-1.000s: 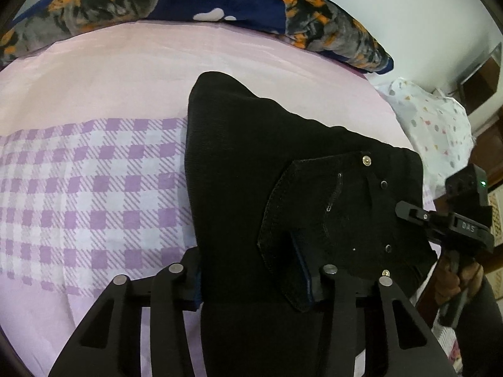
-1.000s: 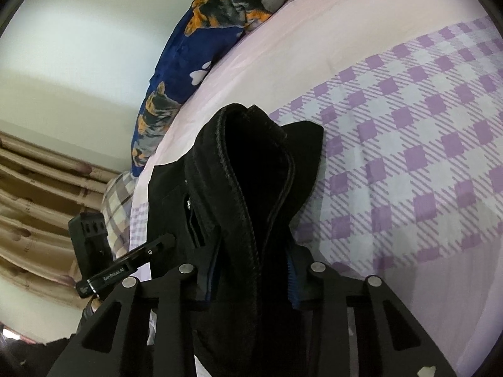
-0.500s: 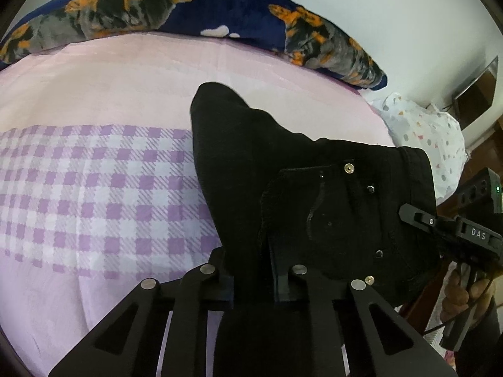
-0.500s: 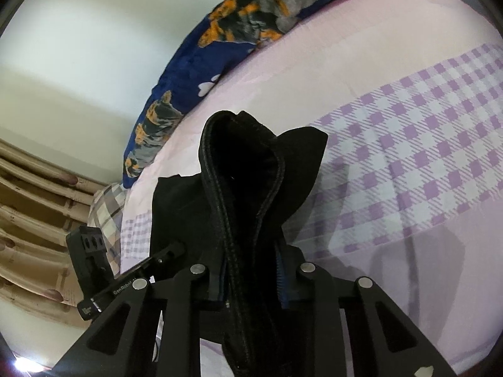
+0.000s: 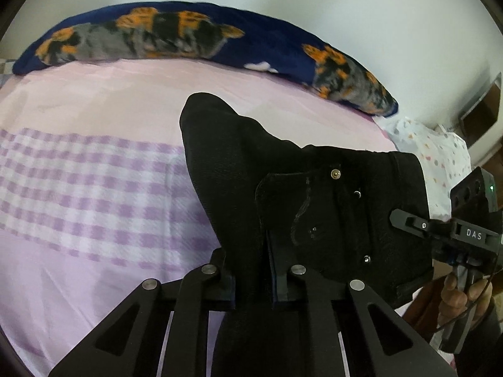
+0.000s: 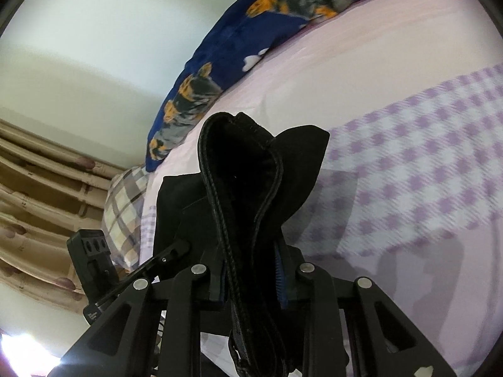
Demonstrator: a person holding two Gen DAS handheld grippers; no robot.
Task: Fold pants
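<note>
The left gripper pinches a fold of the black pants, its jaws drawn narrow on the cloth after closing in. The right gripper clamps a bunched, seamed edge of the same pants, jaws narrow too. The garment hangs between both, raised above the pink and purple-checked bedsheet, near the dark blue pillow

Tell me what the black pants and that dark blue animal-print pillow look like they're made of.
The black pants look like heavy woven cotton, probably denim: matte, with metal rivets, a brass-coloured button and thick stitched seams. The dark blue pillow looks like soft fleece or plush, since its printed surface appears fuzzy and without shine; blur leaves that uncertain.
</note>
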